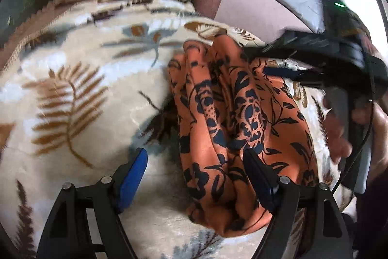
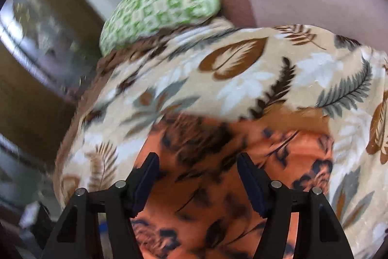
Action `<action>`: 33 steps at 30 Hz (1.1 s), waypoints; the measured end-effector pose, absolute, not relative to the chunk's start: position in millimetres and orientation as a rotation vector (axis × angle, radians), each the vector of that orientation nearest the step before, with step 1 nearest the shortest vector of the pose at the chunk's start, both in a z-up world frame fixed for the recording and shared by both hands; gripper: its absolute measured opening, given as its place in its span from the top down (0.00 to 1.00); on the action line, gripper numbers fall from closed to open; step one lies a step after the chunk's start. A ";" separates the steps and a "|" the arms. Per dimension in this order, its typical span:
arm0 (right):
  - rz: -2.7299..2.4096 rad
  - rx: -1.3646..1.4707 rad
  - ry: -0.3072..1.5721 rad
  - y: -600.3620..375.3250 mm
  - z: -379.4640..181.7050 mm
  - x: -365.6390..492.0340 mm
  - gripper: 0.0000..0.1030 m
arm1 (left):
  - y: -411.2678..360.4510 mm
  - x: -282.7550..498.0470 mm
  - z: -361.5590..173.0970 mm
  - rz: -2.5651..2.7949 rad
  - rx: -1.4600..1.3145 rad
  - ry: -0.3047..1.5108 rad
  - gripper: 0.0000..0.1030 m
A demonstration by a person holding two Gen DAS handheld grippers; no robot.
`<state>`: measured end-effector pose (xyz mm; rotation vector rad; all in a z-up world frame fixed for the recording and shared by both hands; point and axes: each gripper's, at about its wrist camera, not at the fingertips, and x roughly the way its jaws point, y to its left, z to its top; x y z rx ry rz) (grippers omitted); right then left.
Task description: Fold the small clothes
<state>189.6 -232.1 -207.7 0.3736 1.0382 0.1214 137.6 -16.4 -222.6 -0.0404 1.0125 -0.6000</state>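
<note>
Left wrist: garment beside left gripper.

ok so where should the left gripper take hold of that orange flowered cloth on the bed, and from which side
Probably the near bunched end of the orange flowered cloth, from the left. The left gripper is open, its right finger already against that end and its left finger over bare leaf-print blanket. The cloth lies in lengthwise ridges, so closing across them should gather several layers. The right gripper works the far end.
</note>
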 end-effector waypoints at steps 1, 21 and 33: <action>0.115 0.356 1.062 -226.1 -215.5 193.7 0.32 | -19.7 135.5 -221.9 -0.589 0.002 1.002 0.20; 0.022 0.374 1.057 -236.5 -240.7 73.7 0.33 | -19.4 90.5 -232.7 -0.497 0.167 1.069 0.20; -0.186 0.375 0.789 -305.0 -166.4 -42.7 0.32 | -20.5 33.1 -113.5 -0.354 0.227 0.712 0.20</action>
